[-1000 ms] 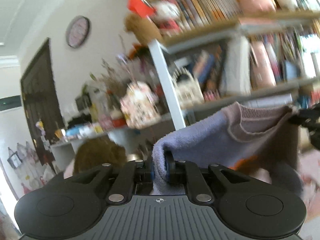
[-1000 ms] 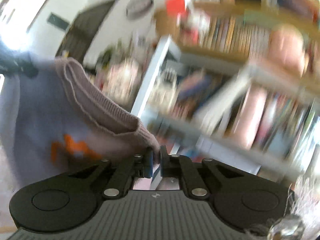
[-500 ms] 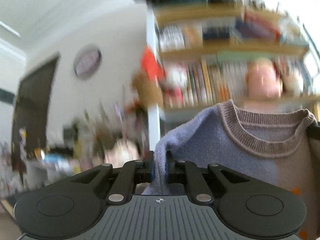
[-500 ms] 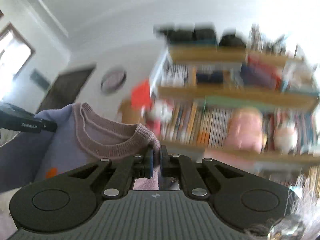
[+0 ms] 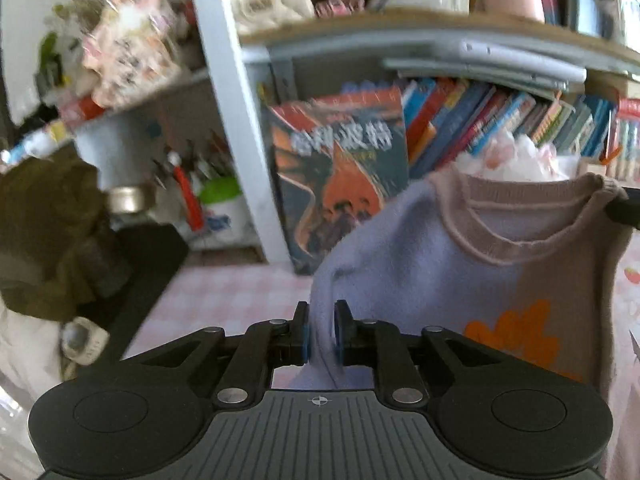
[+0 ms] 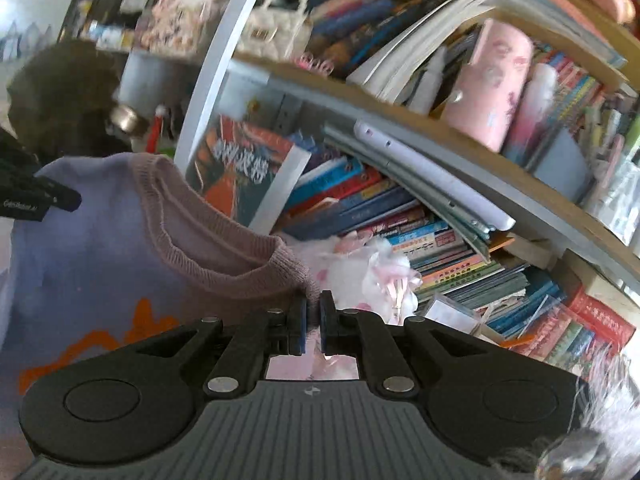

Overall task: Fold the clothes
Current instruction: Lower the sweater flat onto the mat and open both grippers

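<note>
- 2 grippers held 1 sweater (image 5: pixel 460 264), spread between them in the air, neckline uppermost.
- Left gripper (image 5: pixel 321 332): jaws had just been opening a little; lilac shoulder fabric ran between the pads, and I could not tell whether they pressed on it.
- Right gripper (image 6: pixel 313 322): jaws nearly together, pinched on the brownish ribbed collar edge at the sweater's other shoulder.
- Sweater: lilac on 1 side, brown-pink on the other, orange motif (image 5: pixel 516 336) low on the front.
- Below it: pink checked surface (image 5: pixel 224 296).
- Behind it: bookshelf (image 6: pixel 420 92) crammed with books; 1 large book (image 5: pixel 340 184) faced outward.
- Frames motion-blurred.
</note>
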### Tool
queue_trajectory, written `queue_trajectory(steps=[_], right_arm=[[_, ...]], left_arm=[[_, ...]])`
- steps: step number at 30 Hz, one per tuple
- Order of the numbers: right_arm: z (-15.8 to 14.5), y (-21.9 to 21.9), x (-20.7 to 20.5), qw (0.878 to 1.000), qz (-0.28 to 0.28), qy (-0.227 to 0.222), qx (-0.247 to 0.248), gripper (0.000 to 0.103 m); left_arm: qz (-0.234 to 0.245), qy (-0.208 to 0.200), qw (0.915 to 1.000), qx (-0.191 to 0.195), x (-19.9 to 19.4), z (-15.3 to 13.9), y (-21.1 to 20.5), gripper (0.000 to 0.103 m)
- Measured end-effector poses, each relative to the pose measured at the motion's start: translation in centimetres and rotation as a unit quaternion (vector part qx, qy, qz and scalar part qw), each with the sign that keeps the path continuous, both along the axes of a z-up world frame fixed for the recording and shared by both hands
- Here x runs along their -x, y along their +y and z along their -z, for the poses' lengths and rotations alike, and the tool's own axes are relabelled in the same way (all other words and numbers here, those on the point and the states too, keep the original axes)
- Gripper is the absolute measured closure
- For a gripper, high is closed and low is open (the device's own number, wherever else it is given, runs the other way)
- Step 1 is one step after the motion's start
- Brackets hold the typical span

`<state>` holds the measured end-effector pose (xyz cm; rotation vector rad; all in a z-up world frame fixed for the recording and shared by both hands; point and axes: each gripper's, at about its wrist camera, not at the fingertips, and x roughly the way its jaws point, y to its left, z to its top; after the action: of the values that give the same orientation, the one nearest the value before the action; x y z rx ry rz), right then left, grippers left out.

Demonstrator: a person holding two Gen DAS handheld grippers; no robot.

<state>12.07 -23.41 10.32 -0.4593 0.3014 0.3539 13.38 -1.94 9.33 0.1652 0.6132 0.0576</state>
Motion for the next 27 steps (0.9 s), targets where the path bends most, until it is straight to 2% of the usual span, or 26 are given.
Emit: queue_trajectory(steps=[1, 3, 4, 5, 6, 7, 8, 13, 18, 23, 27], right_arm=[[0.7, 0.0, 0.0, 1.0, -0.002, -0.001, 0.005, 0.097], [1.4, 0.3, 0.2, 1.0, -0.004, 0.005, 0.012, 0.096], [1.5, 0.2, 0.2, 1.0, -0.001, 0.01, 0.009, 0.096], [1.7, 0.2, 0.2, 1.0, 0.001, 0.014, 0.007, 0.09], [1.8, 0.1, 0.2, 1.0, 0.004, 0.019, 0.005, 0.081], [1.9, 0.1, 0.2, 1.0, 0.006, 0.024, 0.002, 0.062], [2.1, 0.0, 0.2, 1.0, 0.009, 0.028, 0.0, 0.053], [2.4, -1.1, 1.3, 0.997, 0.023, 0.066, -0.029, 0.047], [3.8, -2.7, 3.3, 0.991, 0.046, 0.118, -0.052, 0.046], [6.2, -3.6, 5.8, 0.982, 0.066, 0.169, -0.046, 0.046], [7.6, -4.0, 8.8, 0.978, 0.066, 0.194, -0.034, 0.046]], left_arm=[[0.003, 0.004, 1.0, -0.001, -0.3, 0.1, -0.2, 0.078], [0.004, 0.0, 1.0, -0.008, -0.2, 0.0, -0.3, 0.043], [0.006, -0.007, 0.9999, -0.011, -0.1, -0.1, -0.3, 0.036], [0.009, -0.016, 0.9997, -0.013, 0.1, -0.3, -0.3, 0.028], [0.013, -0.024, 0.9995, -0.015, 0.3, -0.5, -0.3, 0.025], [0.017, -0.029, 0.9993, -0.019, 0.6, -0.7, -0.4, 0.025], [0.021, -0.032, 0.9989, -0.025, 1.0, -0.8, -0.5, 0.024], [0.04, -0.033, 0.9979, -0.039, 3.9, -0.6, -0.4, 0.021], [0.045, 0.019, 0.9979, -0.042, 7.4, 2.3, -0.1, 0.021], [0.058, 0.072, 0.9947, -0.045, 10.5, 5.5, -0.7, 0.021], [0.075, 0.094, 0.9909, -0.06, 12.4, 7.2, -1.5, 0.021]])
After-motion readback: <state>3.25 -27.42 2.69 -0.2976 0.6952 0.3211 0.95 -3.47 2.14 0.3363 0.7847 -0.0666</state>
